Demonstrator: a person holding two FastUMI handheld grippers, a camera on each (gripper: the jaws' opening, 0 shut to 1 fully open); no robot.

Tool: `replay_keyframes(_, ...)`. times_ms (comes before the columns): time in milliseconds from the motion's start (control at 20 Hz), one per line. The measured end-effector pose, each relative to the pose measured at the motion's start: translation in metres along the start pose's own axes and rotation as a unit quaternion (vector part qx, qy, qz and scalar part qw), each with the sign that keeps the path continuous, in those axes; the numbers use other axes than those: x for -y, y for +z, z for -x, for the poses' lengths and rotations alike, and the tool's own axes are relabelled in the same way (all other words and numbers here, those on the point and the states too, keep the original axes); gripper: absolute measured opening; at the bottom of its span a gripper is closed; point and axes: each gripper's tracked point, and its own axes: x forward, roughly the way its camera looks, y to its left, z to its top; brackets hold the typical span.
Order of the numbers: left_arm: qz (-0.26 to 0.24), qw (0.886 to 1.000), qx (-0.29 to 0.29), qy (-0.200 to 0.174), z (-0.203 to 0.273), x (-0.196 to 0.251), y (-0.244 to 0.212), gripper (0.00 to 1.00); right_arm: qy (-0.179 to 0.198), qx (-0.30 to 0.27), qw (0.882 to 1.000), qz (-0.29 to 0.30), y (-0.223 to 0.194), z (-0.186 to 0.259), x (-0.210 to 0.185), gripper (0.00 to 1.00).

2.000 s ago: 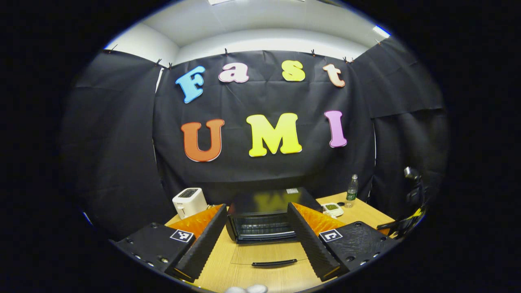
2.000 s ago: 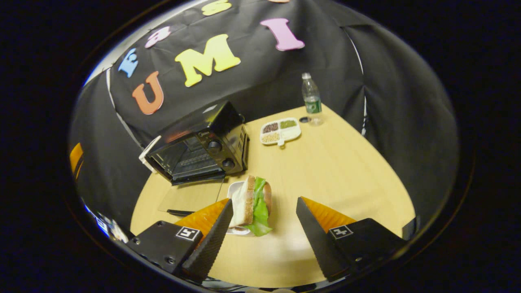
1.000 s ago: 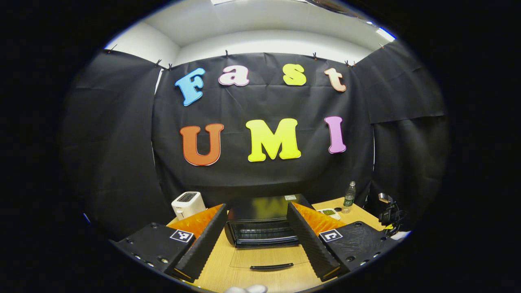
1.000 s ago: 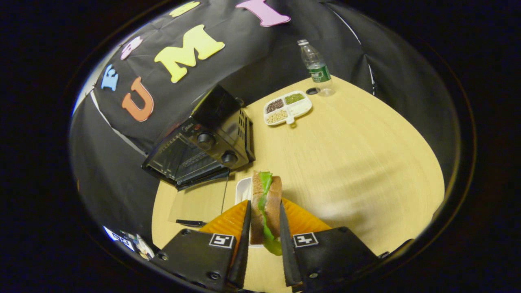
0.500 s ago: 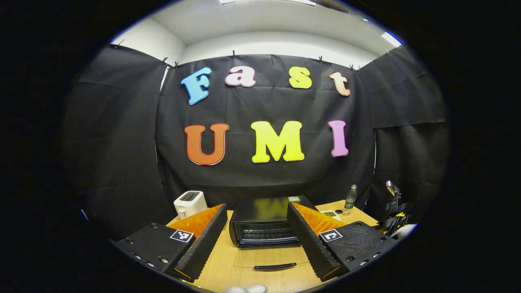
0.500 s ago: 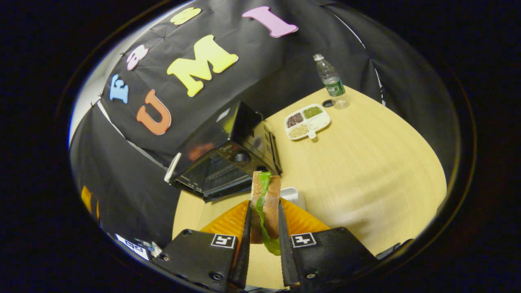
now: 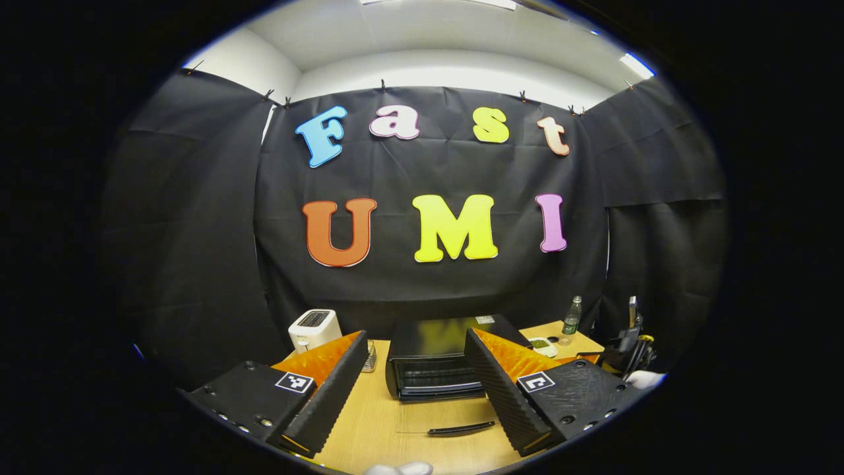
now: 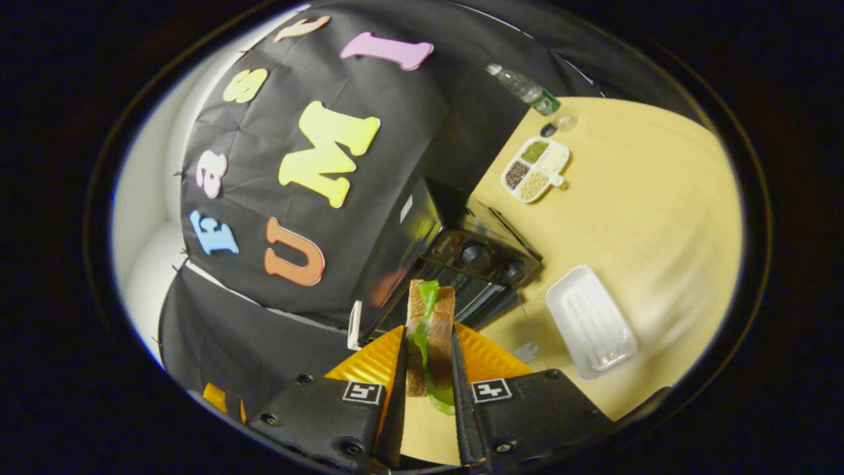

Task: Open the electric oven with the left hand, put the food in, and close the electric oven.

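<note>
— Two fingers of the left gripper (image 7: 412,386) stand wide apart in the left gripper view, with nothing between them. What lies ahead?

— At twelve o'clock from them sits the oven (image 7: 440,359) on the table (image 7: 369,422), its glass door (image 7: 448,419) dropped flat toward the camera. A toaster (image 7: 314,328) stands at ten o'clock; a bottle (image 7: 572,316) at two o'clock. Another gripper (image 7: 626,346) shows at three o'clock, near the table's edge.

— And the right gripper view?

— The right gripper (image 8: 425,389) is clamped on a sandwich (image 8: 430,336), both fingers pressing its bread, lettuce hanging between. The oven (image 8: 455,264) lies just beyond, at twelve to one o'clock. A white tray (image 8: 591,323) rests on the table (image 8: 646,198) at three o'clock. A divided dish (image 8: 534,169) and the bottle (image 8: 525,88) lie farther, toward one o'clock.
</note>
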Motion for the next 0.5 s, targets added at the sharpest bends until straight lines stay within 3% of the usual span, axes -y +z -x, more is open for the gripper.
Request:
replay_keyframes(150, -0.014, 1.0, -0.013, -0.004, -0.002, -0.005, -0.003, 0.96, 0.014, 0.005, 0.998, -0.054, -0.024, -0.033, 0.006, 0.36)
replay_keyframes(300, -0.014, 1.0, -0.02, -0.011, -0.007, -0.002, -0.005, 0.96, 0.032, 0.02, 0.993, -0.115, -0.034, -0.064, 0.009, 0.31)
replay_keyframes(500, -0.026, 0.999, -0.018, -0.021, -0.009, 0.001, -0.004, 0.96, 0.041, 0.067, 0.987, -0.139, -0.023, -0.1, 0.016, 0.31)
